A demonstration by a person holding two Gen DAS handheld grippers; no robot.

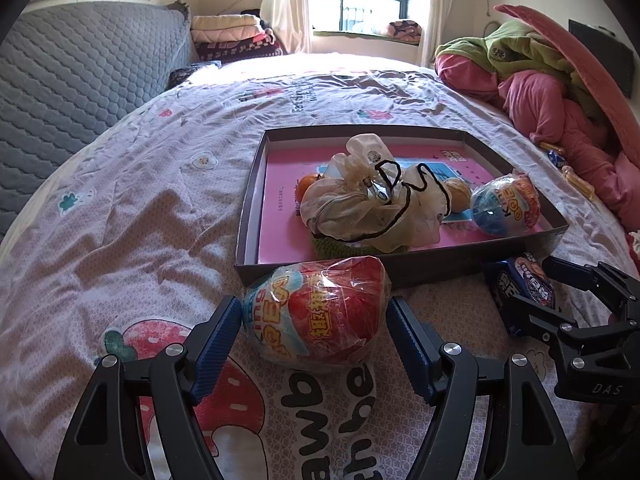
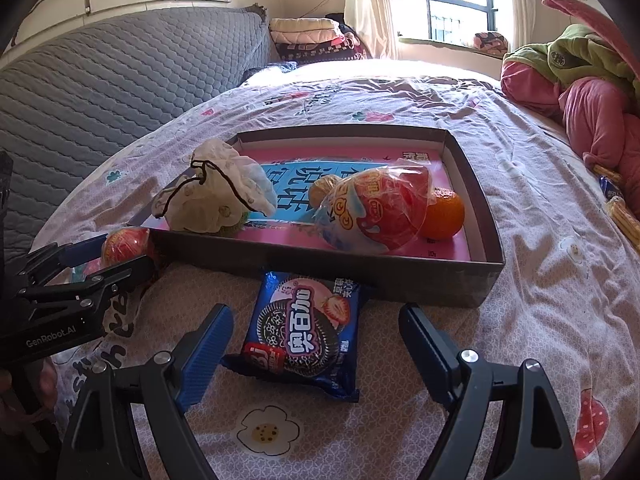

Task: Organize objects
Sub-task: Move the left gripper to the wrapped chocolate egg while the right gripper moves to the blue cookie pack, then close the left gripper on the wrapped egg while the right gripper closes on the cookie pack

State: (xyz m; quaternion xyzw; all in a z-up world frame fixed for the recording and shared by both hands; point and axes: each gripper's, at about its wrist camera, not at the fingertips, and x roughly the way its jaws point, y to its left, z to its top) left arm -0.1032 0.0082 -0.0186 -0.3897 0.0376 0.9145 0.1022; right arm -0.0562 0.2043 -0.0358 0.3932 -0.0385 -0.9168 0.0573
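A red and blue plastic-wrapped toy egg (image 1: 320,320) lies on the bedsheet just in front of a dark cardboard box (image 1: 400,264). My left gripper (image 1: 314,306) stands open around it, one blue pad close to each side. A blue cookie packet (image 2: 304,332) lies flat before the box (image 2: 320,264). My right gripper (image 2: 316,312) is open astride it, with a gap on both sides. The box holds a cream drawstring pouch (image 2: 212,196), a second toy egg (image 2: 376,212) and an orange (image 2: 444,216).
A pile of pink and green bedding (image 1: 540,80) fills the right side of the bed. A grey quilted pad (image 1: 80,80) rises at the left. Small snack packets (image 2: 620,208) lie near the right edge. Folded blankets (image 1: 232,32) are stacked by the window.
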